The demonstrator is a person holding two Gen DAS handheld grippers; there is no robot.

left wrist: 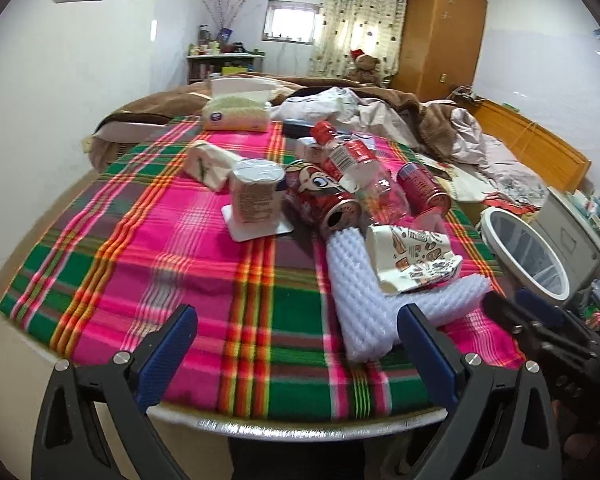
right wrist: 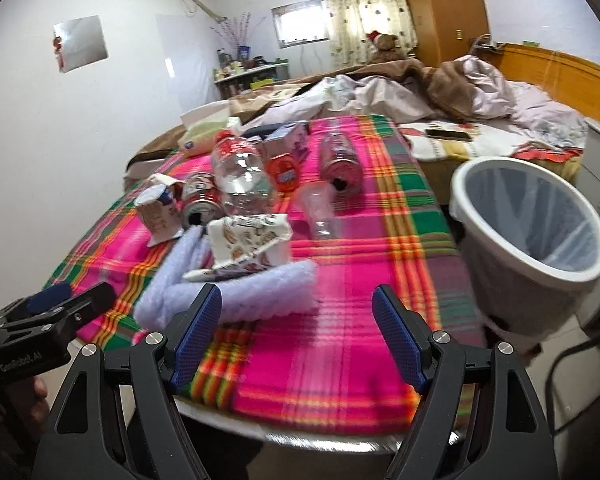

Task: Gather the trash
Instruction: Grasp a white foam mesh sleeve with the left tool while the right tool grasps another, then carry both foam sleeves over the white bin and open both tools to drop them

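Trash lies on a round table with a plaid cloth (left wrist: 140, 280): white foam wrap (left wrist: 356, 300) (right wrist: 228, 288), a crumpled patterned paper cup (left wrist: 412, 256) (right wrist: 248, 240), a red can (left wrist: 324, 200) (right wrist: 200, 196), a clear plastic bottle (left wrist: 356, 164) (right wrist: 240, 176), a second red can (left wrist: 424, 188) (right wrist: 340, 160), a yogurt cup (left wrist: 256, 196) (right wrist: 156, 212) and a clear cup (right wrist: 320, 208). My left gripper (left wrist: 298, 344) is open and empty over the near table edge, left of the foam. My right gripper (right wrist: 298, 332) is open and empty, just right of the foam.
A grey bin with a white liner (right wrist: 532, 232) (left wrist: 528, 256) stands off the table's right side. Tissue packs (left wrist: 236, 116) (left wrist: 208, 164) sit at the far side. A bed with rumpled bedding (right wrist: 500, 96) and a wardrobe (left wrist: 436, 32) lie behind.
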